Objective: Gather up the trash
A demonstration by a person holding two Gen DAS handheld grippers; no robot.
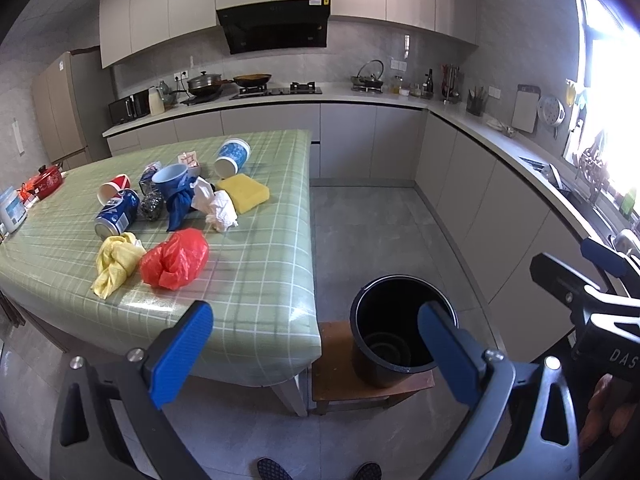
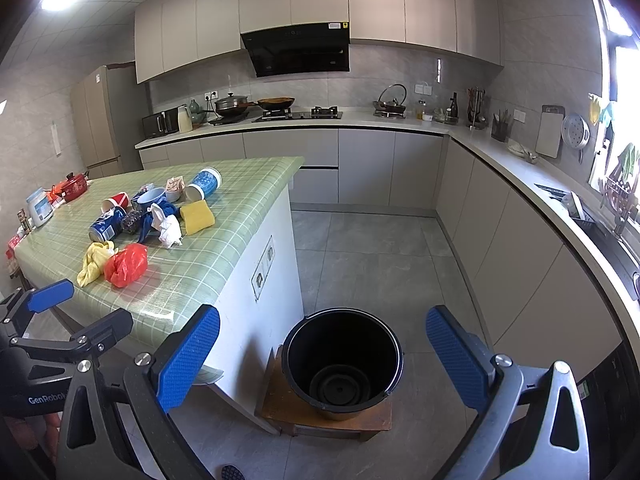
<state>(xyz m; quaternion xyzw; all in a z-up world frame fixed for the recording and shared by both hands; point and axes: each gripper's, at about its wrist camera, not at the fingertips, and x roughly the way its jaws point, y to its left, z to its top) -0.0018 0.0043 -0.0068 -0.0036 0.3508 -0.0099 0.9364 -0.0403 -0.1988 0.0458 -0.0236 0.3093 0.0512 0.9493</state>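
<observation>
Both grippers are held back from the work area at the near edge of the scene, each with jaws spread wide and gripping nothing; the left gripper [image 1: 316, 354] faces the near corner of the table [image 1: 256, 280], and the right gripper [image 2: 322, 356] faces the black bucket [image 2: 341, 360]. This stand-off position gives both cameras a full view of the trash and the receptacle, which suggests collection has not begun. The bucket is empty and stands on a low wooden stool [image 2: 280, 404] just beside the table's near right end, raised so that items can be dropped in with a short carry. On the green checked tablecloth, the nearest trash is a red plastic bag [image 1: 176, 259] with a yellow cloth [image 1: 114, 264] touching its left side. Farther back lie a blue can [image 1: 117, 214], crumpled white paper [image 1: 218, 206] and a yellow sponge [image 1: 244, 192]. Beyond these, tipped cups [image 1: 232, 157] lie clustered together.
</observation>
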